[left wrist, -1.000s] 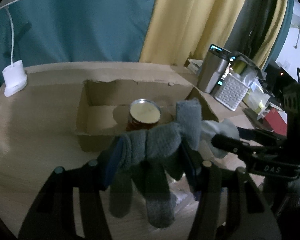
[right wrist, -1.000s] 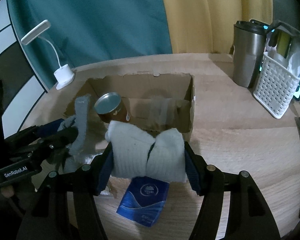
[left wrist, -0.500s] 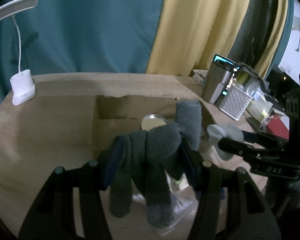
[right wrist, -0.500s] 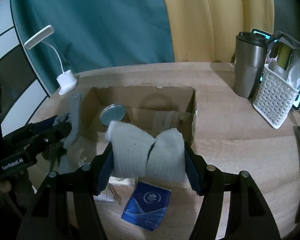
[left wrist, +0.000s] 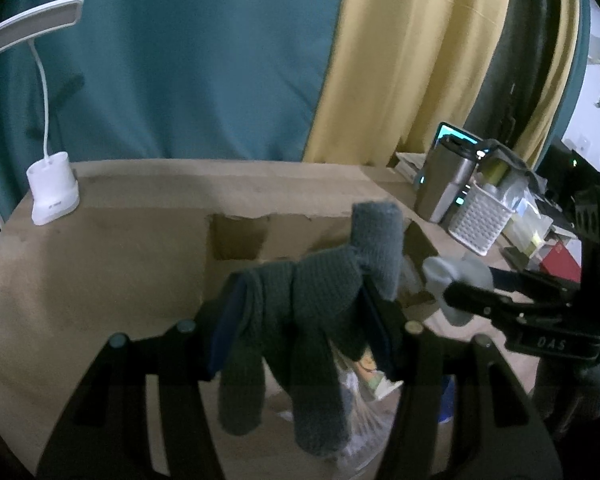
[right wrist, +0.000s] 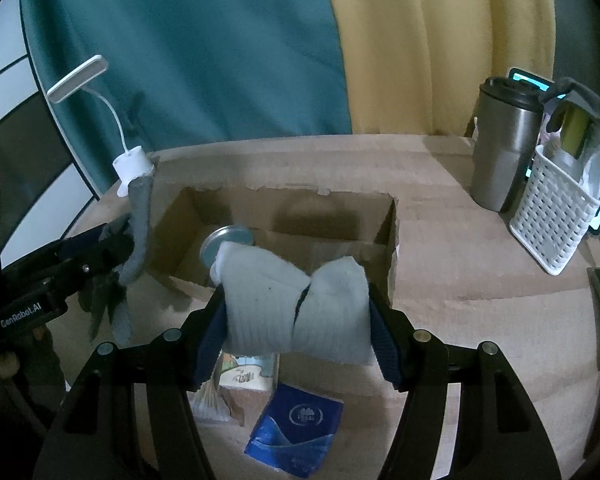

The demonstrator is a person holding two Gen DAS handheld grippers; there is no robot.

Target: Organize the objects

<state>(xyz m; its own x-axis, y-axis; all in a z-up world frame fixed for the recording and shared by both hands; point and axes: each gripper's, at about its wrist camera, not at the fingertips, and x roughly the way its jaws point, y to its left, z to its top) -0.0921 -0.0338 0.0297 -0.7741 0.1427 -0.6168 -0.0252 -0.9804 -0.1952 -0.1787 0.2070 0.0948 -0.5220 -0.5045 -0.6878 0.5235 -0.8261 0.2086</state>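
grey glove [left wrist: 300,320] draped, fingers hanging down, cuff up

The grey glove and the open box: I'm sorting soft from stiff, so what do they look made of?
The grey glove, pinched in the left gripper, looks like knitted yarn, matte: ribbed stitches show and its finger tubes hang limp. The open box looks like plain brown cardboard, matte, with ragged torn top edges and creased walls.
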